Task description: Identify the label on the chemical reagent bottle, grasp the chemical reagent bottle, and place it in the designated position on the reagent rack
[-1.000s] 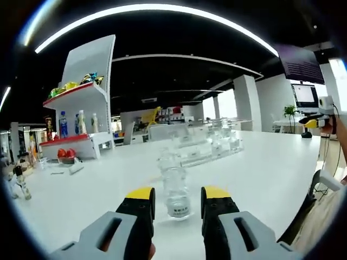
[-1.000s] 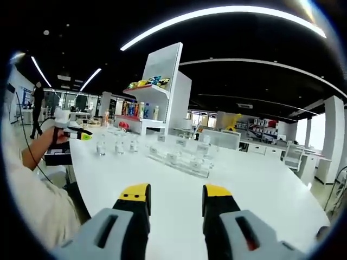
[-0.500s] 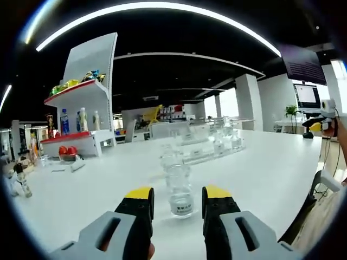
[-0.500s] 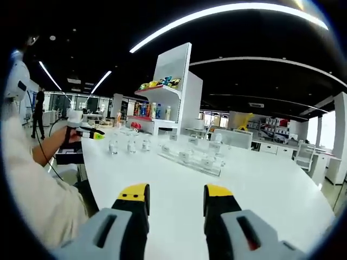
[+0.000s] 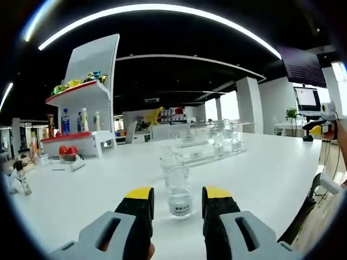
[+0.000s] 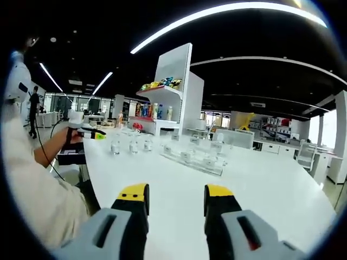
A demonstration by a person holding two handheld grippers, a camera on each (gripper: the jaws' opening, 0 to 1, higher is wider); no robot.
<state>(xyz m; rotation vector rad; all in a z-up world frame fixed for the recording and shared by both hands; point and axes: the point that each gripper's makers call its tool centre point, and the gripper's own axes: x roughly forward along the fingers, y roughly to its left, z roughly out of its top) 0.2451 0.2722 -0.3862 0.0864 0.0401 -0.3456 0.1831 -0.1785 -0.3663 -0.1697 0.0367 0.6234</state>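
Left hand-held gripper (image 5: 177,201) open around reagent bottle (image 5: 178,187) on white table (image 5: 260,173)

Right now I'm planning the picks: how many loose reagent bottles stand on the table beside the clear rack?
3, in a short row in the right gripper view: bottle one, bottle two, bottle three, beside the clear rack and near the left gripper. More may hide behind it.

Both hand-held grippers, left (image 5: 175,199) and right (image 6: 175,196), hover level with jaws apart
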